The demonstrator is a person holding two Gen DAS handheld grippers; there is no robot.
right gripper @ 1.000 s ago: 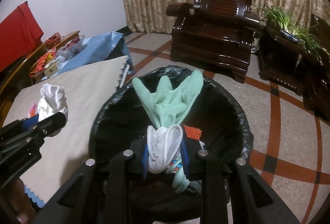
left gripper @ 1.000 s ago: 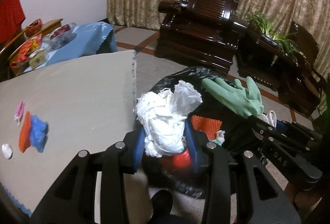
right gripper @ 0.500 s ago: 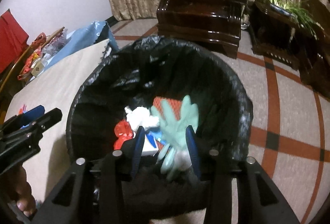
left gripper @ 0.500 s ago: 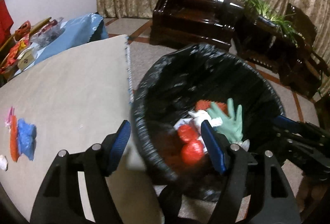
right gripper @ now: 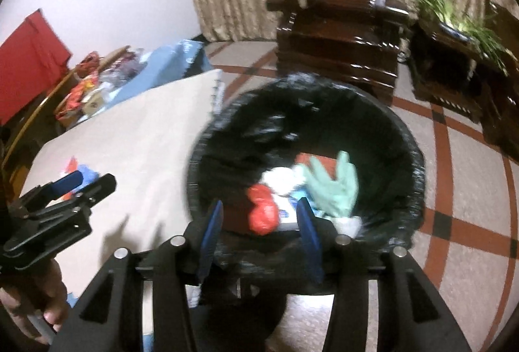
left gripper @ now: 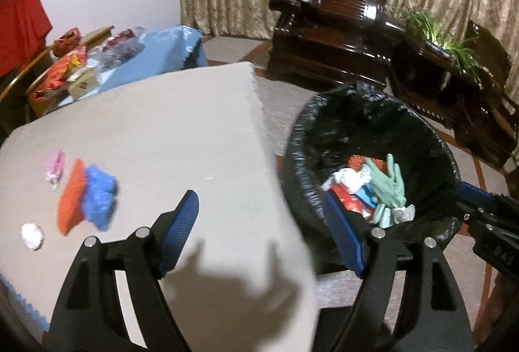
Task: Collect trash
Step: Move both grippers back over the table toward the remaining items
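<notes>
Since the earlier frames, both tools had released their loads: the left tool [left gripper: 259, 232] hung open and empty over the beige surface [left gripper: 181, 125], the right tool [right gripper: 259, 230] open at the black-lined trash bin [right gripper: 418, 163]. Inside lay the green glove [right gripper: 331, 186] and white crumpled paper [left gripper: 348, 178]. An orange scrap [left gripper: 69, 196], blue scrap [left gripper: 99, 194] and white wad [left gripper: 32, 236] remained on the surface.
</notes>
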